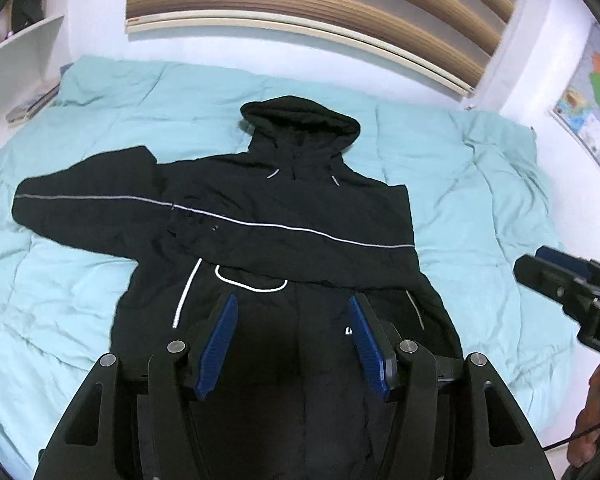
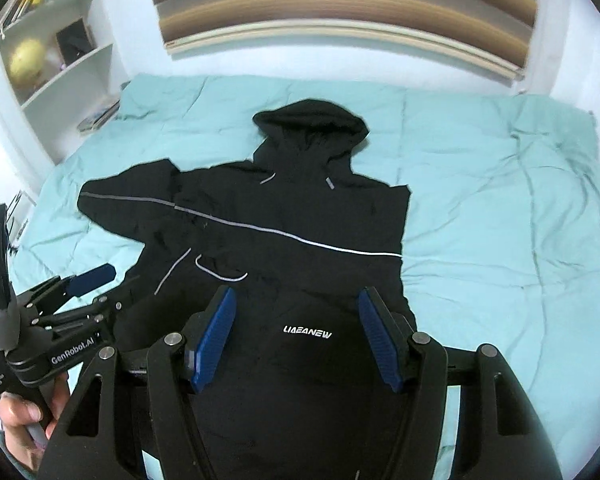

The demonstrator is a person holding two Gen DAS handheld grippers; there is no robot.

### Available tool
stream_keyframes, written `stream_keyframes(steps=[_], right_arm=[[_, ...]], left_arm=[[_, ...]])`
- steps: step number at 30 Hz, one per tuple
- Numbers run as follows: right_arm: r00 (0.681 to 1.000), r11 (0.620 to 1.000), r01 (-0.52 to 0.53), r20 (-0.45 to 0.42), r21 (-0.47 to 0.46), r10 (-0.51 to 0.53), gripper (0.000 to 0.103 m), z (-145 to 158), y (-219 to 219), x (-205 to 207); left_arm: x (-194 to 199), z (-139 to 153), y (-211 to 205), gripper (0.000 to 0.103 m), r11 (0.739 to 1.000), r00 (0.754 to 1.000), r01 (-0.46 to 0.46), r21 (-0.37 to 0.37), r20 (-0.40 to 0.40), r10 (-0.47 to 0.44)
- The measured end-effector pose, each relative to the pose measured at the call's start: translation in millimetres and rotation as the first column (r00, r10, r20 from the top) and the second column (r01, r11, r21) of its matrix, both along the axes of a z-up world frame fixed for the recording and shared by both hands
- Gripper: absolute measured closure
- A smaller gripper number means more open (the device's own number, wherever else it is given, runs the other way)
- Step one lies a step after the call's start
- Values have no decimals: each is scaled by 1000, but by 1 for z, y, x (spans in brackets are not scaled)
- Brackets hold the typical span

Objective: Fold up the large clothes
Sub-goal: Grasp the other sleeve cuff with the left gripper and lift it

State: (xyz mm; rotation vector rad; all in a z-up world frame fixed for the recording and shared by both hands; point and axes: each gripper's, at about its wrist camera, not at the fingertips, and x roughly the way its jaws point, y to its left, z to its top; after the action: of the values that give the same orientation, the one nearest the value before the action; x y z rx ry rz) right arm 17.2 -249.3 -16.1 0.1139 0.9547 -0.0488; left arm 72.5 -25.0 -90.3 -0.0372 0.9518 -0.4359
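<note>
— Where's the hooded jacket?
— Flat on my teal duvet; left gripper and right gripper gape empty above its hem.
— Any difference?
— Only the right view shows its chest lettering.

A home bedroom: a bed with teal quilt, white bookshelf, blinded window.

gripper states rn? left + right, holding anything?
Left gripper: open, holding nothing, over the black jacket.
Right gripper: open, holding nothing, over the same jacket.
</note>
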Motion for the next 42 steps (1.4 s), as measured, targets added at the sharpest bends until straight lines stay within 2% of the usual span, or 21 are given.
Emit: stream_keyframes(steps=[7, 11, 17, 22, 25, 29, 31, 32, 34, 36, 39, 42], right_arm=[[998, 998, 67, 9, -5, -67, 36, 11, 40, -1], [996, 996, 93, -9, 11, -93, 36, 5, 64, 9], [992, 992, 116, -57, 43, -114, 36, -16, 106, 31], [987, 990, 119, -119, 74, -110, 36, -37, 136, 56], [984, 992, 113, -144, 61, -103, 36, -45, 151, 72], [979, 993, 111, -174, 31, -104, 36, -57, 158, 96], [975, 993, 113, -198, 33, -105, 36, -67, 158, 109], [972, 993, 110, -215, 35, -100, 36, -73, 158, 115], [963, 995, 91, -257, 31, -80, 36, -88, 161, 130], [956, 998, 65, -288, 21, -56, 36, -102, 165, 142], [943, 999, 36, -333, 27, -25, 36, -123, 168, 158], [934, 999, 27, -358, 37, -12, 36, -137, 167, 172]], left_arm=[[3, 9, 41, 43, 998, 998, 65, 22, 21, -66], [18, -1, 75, 43, 997, 998, 68, 28, 1, -68], [65, -34, 162, 43, 998, 994, -46, -31, -99, 43], [114, -57, 251, 43, 973, 968, -222, -64, -134, 212], [151, -69, 306, 38, 936, 933, -345, -66, -129, 335], [199, -93, 369, 32, 863, 869, -489, -128, -160, 469], [228, -114, 403, 32, 805, 821, -565, -182, -217, 528], [238, -121, 414, 32, 786, 808, -584, -203, -236, 539], [261, -144, 439, 32, 723, 762, -645, -248, -286, 581], [278, -161, 452, 32, 686, 731, -680, -259, -311, 608], [307, -187, 458, 32, 662, 696, -713, -230, -342, 631], [331, -212, 458, 32, 652, 672, -731, -200, -378, 637]])
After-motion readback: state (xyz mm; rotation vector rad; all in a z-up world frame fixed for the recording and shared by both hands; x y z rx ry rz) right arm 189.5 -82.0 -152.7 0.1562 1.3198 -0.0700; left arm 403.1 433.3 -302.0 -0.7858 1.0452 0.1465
